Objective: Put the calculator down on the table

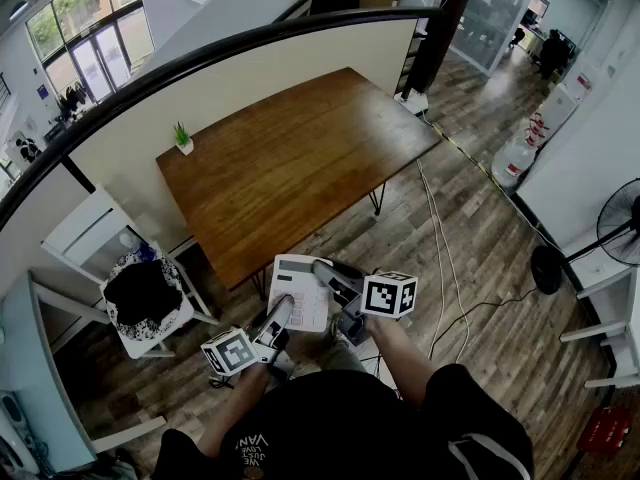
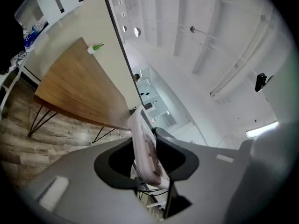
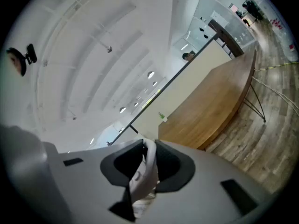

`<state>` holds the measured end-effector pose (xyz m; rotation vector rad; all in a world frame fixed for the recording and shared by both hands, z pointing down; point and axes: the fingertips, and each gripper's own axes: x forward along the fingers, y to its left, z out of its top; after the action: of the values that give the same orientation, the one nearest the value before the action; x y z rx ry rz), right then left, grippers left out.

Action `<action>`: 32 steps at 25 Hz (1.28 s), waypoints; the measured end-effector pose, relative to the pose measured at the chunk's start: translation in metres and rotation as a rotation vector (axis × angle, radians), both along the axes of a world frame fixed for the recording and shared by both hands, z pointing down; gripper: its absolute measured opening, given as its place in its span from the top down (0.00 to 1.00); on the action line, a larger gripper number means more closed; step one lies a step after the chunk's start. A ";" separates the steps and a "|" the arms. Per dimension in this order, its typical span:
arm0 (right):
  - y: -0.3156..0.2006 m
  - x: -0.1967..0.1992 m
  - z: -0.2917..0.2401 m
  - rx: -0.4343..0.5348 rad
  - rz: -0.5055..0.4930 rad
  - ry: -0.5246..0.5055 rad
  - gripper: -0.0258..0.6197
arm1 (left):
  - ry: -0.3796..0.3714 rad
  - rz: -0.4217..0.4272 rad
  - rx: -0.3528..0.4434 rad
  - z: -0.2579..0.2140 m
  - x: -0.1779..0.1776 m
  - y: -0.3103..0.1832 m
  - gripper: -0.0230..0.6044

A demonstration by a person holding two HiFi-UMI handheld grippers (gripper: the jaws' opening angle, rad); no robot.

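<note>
Flat white rect. calculator (image 1: 300, 296) held by left gripper (image 1: 279, 315) & right gripper (image 1: 326, 274)

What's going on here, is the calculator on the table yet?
Not yet. A person stands at the near end of the wooden table and holds a white calculator in the air with both tools. The left gripper is closed on its near edge and the right gripper on its right side. The calculator sits short of the tabletop, over the floor by the table's near corner. The only thing on the table is a small potted plant at its far left corner.
</note>
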<state>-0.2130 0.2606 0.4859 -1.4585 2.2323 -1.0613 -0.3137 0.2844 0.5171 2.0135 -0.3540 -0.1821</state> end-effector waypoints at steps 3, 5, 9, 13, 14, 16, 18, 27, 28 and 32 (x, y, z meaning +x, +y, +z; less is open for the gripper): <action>-0.007 0.009 0.001 0.002 -0.014 0.007 0.85 | 0.002 0.002 -0.003 0.003 0.010 -0.005 0.76; -0.014 0.016 0.002 -0.001 -0.022 0.008 0.85 | 0.000 -0.002 -0.005 0.002 0.019 -0.011 0.76; -0.030 0.038 0.004 -0.009 -0.032 0.002 0.85 | -0.017 -0.012 -0.002 0.003 0.040 -0.025 0.76; -0.047 0.063 0.003 -0.008 -0.042 0.002 0.85 | -0.018 -0.011 0.002 -0.001 0.067 -0.040 0.76; -0.051 0.072 0.003 -0.007 -0.044 0.004 0.85 | -0.015 -0.012 0.001 -0.004 0.077 -0.043 0.76; -0.061 0.091 0.001 -0.007 -0.050 0.007 0.85 | -0.015 -0.021 -0.002 -0.003 0.096 -0.052 0.76; -0.070 0.110 0.001 -0.009 -0.056 0.012 0.85 | -0.017 -0.032 -0.001 0.000 0.114 -0.061 0.76; -0.099 0.188 0.008 -0.033 -0.107 0.021 0.85 | 0.001 -0.097 -0.010 0.006 0.193 -0.086 0.76; -0.101 0.193 0.009 -0.036 -0.113 0.019 0.85 | -0.001 -0.104 -0.011 0.008 0.198 -0.087 0.76; -0.110 0.208 0.014 -0.047 -0.123 0.003 0.85 | -0.026 -0.109 -0.019 0.013 0.213 -0.095 0.76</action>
<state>-0.0046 0.1506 0.4995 -1.3564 2.3404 -1.1569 -0.1011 0.1894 0.5297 1.9804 -0.4807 -0.2193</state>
